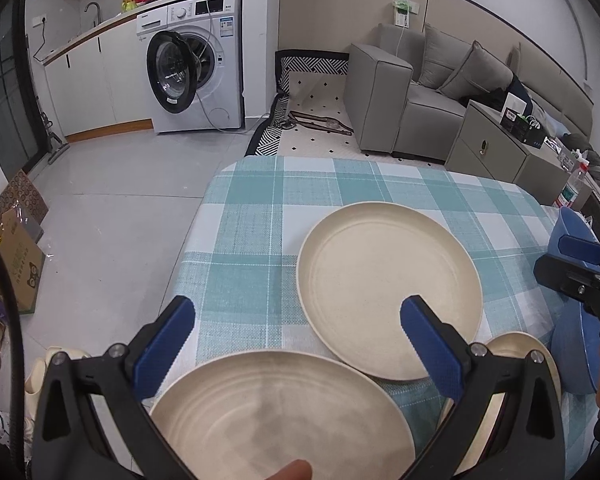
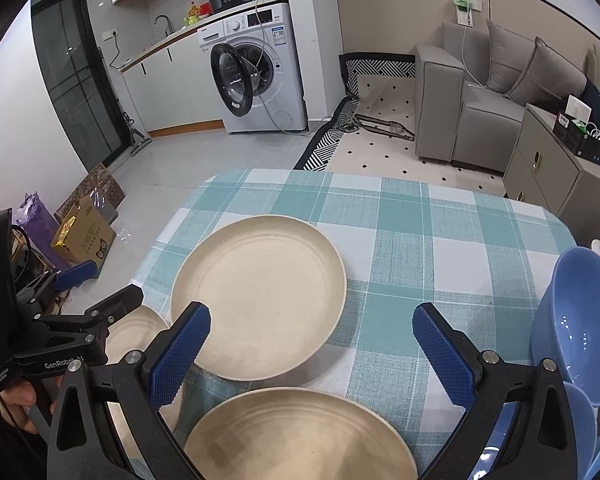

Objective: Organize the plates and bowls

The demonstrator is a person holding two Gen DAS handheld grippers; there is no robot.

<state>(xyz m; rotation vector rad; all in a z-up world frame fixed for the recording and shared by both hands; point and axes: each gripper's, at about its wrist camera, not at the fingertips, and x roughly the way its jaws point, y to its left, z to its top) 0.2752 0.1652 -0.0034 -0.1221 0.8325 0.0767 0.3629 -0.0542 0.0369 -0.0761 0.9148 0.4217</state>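
Cream plate [image 1: 280,412] lies directly under the left gripper [image 1: 296,344], at six o'clock; its jaws spread wide; right gripper [image 2: 312,348] gapes too, empty.

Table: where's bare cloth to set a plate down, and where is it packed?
Free: the far half of the checked tablecloth, beyond the far cream plate, and the strip between that plate and the blue bowls. Crowded: the near edge, where the near cream plate, a smaller cream plate and both open tongs, left and right, bunch together.
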